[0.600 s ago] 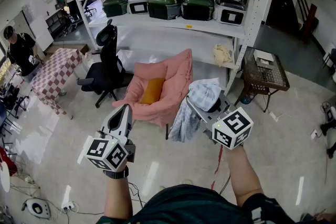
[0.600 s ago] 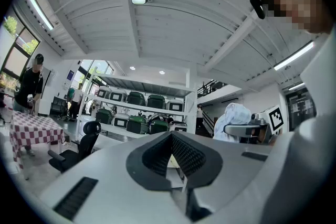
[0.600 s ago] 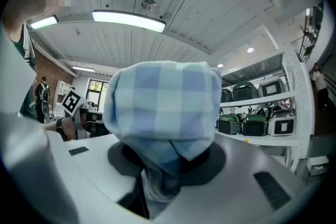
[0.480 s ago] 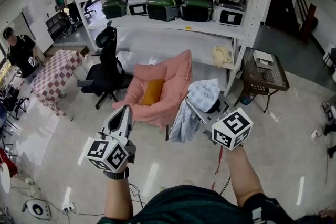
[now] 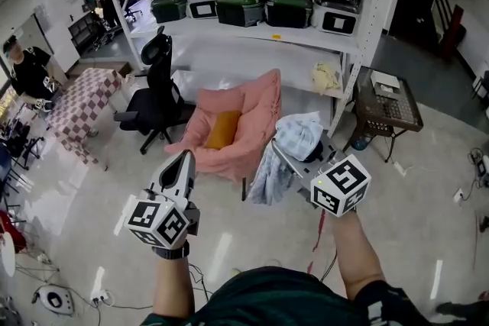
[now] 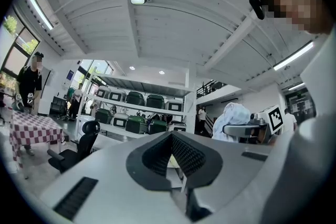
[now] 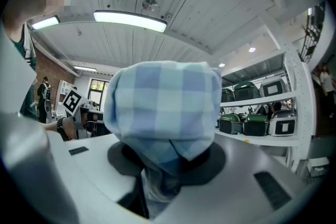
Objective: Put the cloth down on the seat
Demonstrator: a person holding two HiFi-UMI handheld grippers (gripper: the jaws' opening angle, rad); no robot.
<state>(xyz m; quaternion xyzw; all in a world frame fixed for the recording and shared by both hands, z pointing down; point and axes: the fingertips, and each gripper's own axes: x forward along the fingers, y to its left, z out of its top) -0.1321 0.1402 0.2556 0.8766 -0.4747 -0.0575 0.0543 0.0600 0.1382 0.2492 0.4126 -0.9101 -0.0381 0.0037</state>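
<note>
A light blue checked cloth point(image 5: 296, 137) is bunched in my right gripper point(image 5: 294, 156), which is shut on it; one end hangs down beside the pink chair. In the right gripper view the cloth point(image 7: 164, 105) fills the space over the right gripper point(image 7: 157, 178). The pink fabric chair point(image 5: 248, 114) stands a little ahead and to the left of the cloth, with an orange cushion point(image 5: 222, 130) on its seat. My left gripper point(image 5: 184, 161) is held level in front of the chair, shut and holding nothing. In the left gripper view, the left gripper point(image 6: 177, 157) points at the shelves.
A black office chair point(image 5: 153, 99) stands left of the pink one. Behind are white shelves point(image 5: 252, 30) of green and white cases. A wicker table point(image 5: 386, 109) is at right, a checked table point(image 5: 80, 99) and people at left. Cables point(image 5: 317, 240) lie on the floor.
The head view has shifted a little. Both grippers stay in about the same place, and the cloth is still in the right gripper.
</note>
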